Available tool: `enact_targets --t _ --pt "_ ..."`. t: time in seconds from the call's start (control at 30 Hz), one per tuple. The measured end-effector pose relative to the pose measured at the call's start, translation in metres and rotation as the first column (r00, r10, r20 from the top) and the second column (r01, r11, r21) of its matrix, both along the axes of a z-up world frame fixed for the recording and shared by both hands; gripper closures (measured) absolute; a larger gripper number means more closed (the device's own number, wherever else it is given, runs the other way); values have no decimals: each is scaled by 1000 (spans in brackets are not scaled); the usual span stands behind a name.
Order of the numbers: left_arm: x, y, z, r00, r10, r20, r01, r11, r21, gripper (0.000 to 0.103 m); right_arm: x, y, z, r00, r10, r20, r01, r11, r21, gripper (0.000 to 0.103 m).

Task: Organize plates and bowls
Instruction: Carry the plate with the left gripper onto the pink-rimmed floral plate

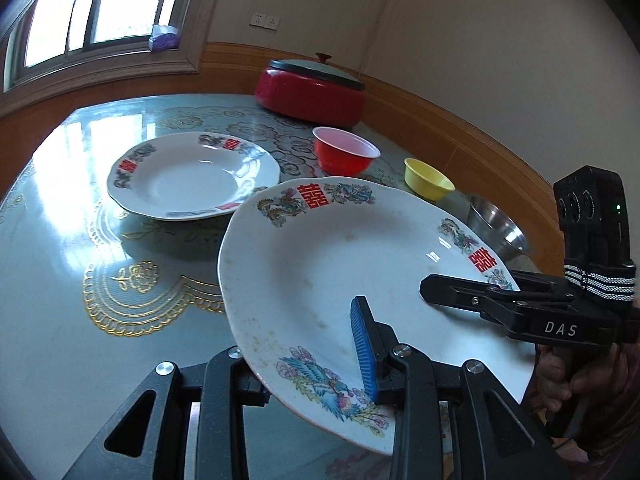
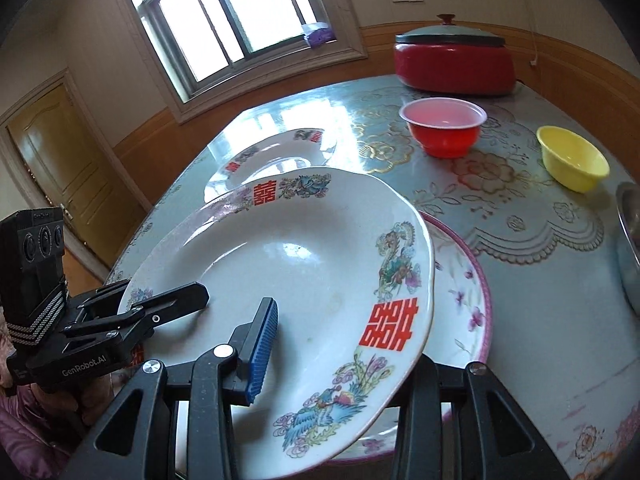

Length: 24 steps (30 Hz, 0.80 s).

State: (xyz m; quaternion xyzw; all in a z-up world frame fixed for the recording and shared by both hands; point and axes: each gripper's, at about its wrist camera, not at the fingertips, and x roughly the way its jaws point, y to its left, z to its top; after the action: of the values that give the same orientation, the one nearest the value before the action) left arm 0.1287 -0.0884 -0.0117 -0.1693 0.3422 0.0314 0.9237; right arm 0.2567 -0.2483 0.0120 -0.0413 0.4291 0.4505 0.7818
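Observation:
A white plate (image 1: 340, 248) with red characters and bird patterns on its rim hangs tilted above the table, held by both grippers. My left gripper (image 1: 304, 360) is shut on its near rim, blue pad (image 1: 364, 352) on top and the other finger beneath. My right gripper (image 2: 340, 360) clamps the same plate (image 2: 288, 264) at its own near rim; it shows on the plate's right edge in the left wrist view (image 1: 460, 292). A matching plate (image 1: 192, 176) lies on the table beyond. A pink-rimmed flowered plate (image 2: 468, 300) lies under the held one.
On the glass-topped table (image 1: 60, 220) stand a red bowl (image 1: 346, 152), a yellow bowl (image 1: 428, 180) and a steel bowl (image 1: 496, 228) to the right. A lidded red pot (image 1: 312, 88) sits at the back by the wall. A hand (image 1: 580, 372) grips the right gripper's handle.

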Motion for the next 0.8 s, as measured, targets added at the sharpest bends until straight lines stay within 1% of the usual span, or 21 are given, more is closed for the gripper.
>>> enact_targets --t 0.13,0.3,0.43,0.53,0.8 --pt "16 -8 -7 999 -25 -38 25 1000 -14 69 9 -15 -10 999 -32 -42 31 999 -21 64" --pt "25 -12 -13 997 -31 -69 30 999 -17 68 19 -20 -21 995 -51 -85 49 998 -30 64" --pt "29 -10 -16 996 -14 -93 13 1000 -15 66 24 -22 -28 993 -57 -99 52 997 -53 64" --pt "28 -11 -17 996 -10 -93 10 1000 4 66 26 -26 -29 993 -64 -102 59 997 -51 64" --pt "26 -14 -15 995 -21 -93 22 1000 9 65 26 -32 -27 992 -74 -101 69 996 -49 64"
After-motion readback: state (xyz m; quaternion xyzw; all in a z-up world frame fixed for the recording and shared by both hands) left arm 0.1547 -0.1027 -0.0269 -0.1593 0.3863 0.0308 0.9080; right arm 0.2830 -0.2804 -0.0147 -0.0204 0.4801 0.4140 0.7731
